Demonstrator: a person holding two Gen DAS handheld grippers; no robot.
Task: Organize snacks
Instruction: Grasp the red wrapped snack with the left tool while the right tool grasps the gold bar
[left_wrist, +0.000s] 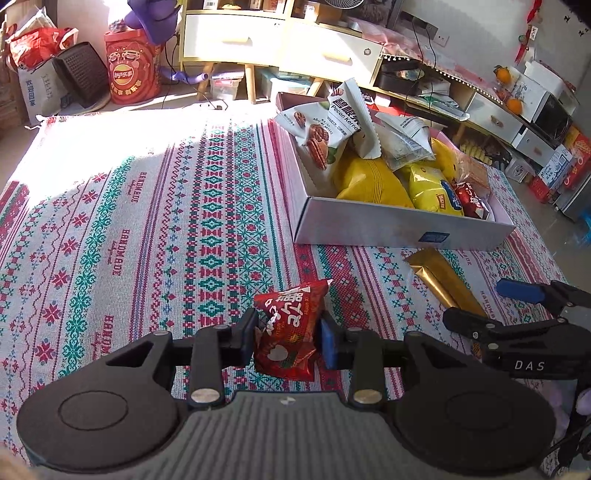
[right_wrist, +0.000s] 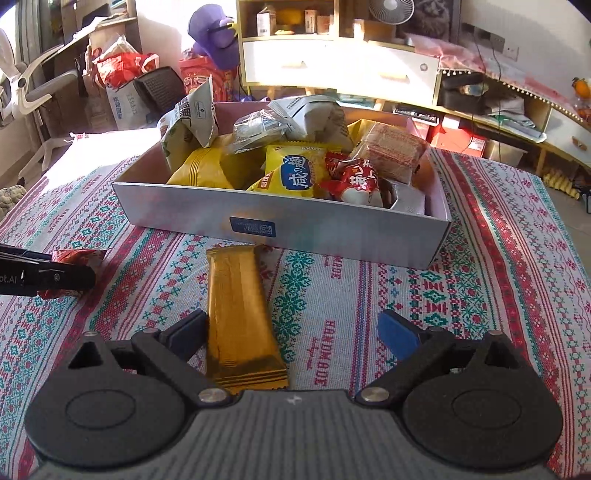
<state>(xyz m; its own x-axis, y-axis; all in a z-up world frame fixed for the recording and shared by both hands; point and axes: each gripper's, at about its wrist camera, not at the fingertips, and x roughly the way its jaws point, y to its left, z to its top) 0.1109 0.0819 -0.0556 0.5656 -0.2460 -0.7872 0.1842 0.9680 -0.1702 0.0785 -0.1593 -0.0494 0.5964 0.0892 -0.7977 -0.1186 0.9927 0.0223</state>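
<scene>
Left wrist view, nearest first: left tool (left_wrist: 288, 334) has its pads closed in on a red snack packet (left_wrist: 290, 328), squeezed from both sides; whether it is lifted or resting on the cloth, cannot tell. Right tool (left_wrist: 491, 306) shows at the right edge of the same view, jaws wide apart. In the right wrist view the right tool (right_wrist: 291, 332) stands wide open over a gold wrapped bar (right_wrist: 240, 314); the bar lies flat on the patterned tablecloth (right_wrist: 461, 295) between the pads, close against the left-hand pad, well apart from the other. Not gripped yet.

Farther back, just beyond the bar's far end, sits the grey cardboard box (right_wrist: 280, 225), open top, already heaped: yellow chip bags (right_wrist: 291, 173), a second red packet (right_wrist: 354, 179), a wafer pack (right_wrist: 391, 151), pale pecan kernel bags (left_wrist: 325, 129) sticking up at the far end.

Progress, judged: most snacks are in the box. Only two loose items show on the tabletop, one in the left tool's grip, one waiting under the right tool. Left: carry the red packet to the box, close on the gold bar, drop it in too. Box is crowded, so space looks tight near the front wall.
</scene>
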